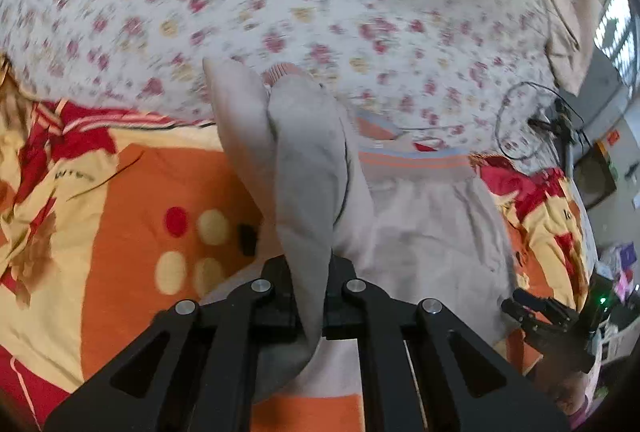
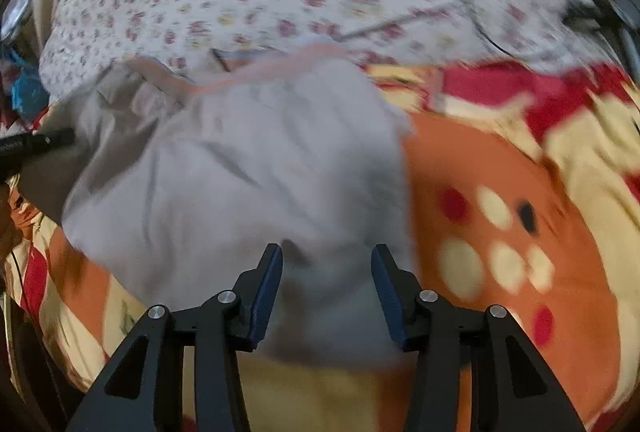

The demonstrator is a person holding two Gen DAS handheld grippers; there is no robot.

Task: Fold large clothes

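My left gripper (image 1: 308,296) is clamped on a lifted fold of the grey trousers (image 1: 420,224), and my right gripper (image 2: 326,288) hangs with jaws wide over the same garment, gripping nothing. The trousers lie on the orange quilt (image 1: 132,192) on the bed, waistband (image 1: 416,160) far from me; I judge the fold only begun, with most folding left.
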